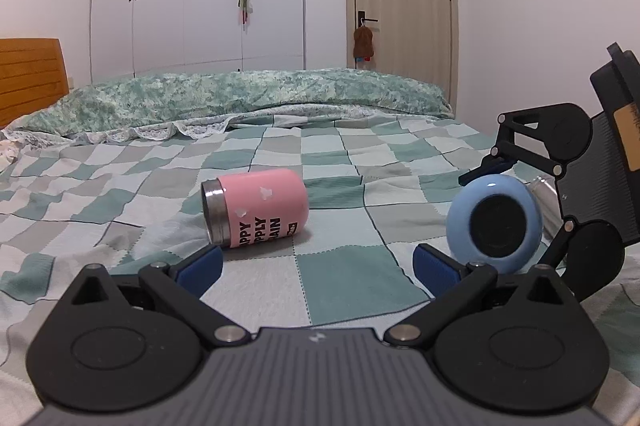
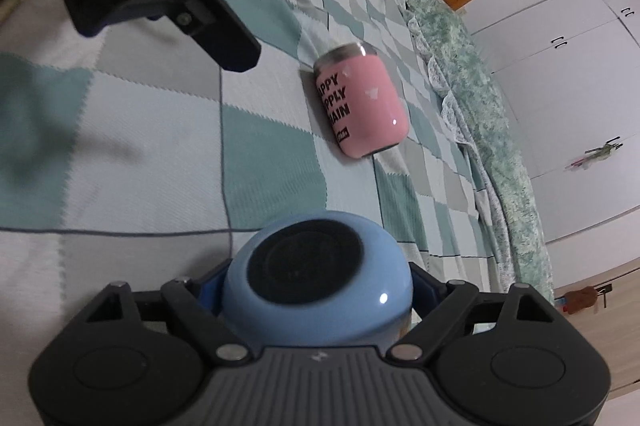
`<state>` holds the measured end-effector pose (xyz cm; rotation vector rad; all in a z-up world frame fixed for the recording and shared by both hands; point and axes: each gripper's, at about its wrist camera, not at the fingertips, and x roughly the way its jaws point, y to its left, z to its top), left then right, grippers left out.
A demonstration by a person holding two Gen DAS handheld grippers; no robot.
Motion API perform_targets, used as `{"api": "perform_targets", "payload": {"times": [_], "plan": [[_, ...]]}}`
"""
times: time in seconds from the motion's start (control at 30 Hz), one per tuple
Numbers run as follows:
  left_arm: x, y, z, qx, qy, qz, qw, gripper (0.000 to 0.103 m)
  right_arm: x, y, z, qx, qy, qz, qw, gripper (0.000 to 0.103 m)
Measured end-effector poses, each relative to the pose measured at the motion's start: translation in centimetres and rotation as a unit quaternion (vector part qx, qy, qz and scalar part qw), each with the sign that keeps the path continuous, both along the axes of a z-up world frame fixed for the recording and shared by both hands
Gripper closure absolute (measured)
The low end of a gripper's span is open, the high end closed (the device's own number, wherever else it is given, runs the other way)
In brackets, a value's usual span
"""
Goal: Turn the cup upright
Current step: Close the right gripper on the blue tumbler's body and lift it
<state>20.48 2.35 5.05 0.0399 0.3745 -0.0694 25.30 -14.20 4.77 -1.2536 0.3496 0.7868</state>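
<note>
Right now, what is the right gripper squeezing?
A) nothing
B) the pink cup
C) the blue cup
C: the right gripper has its fingers closed on the blue cup, while the pink cup lies on its side on the bed, untouched.

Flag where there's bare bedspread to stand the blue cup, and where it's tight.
Free: the checked bedspread between the open left gripper and the pink cup lying on its side, and the stretch beyond the pink cup up to the rumpled green quilt. Crowded: the right side, where the right gripper holds the blue cup beside the left gripper's finger.
</note>
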Motion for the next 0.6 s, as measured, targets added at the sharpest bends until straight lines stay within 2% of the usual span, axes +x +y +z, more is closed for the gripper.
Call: {"api": "perform_targets", "payload": {"times": [0.33,0.6], "plan": [[-6.1,0.5,2.2,0.002,-0.019,0.001,0.9998,0.0,-7.2,0.5,3.7,-0.001,-0.033,-0.001,0.999,0.018],[-10.9,1.8,2.7,-0.001,-0.029,-0.01,0.9995,0.0,-13.0,1.2,4.7,-0.016,-0.035,-0.027,0.999,0.018]]}}
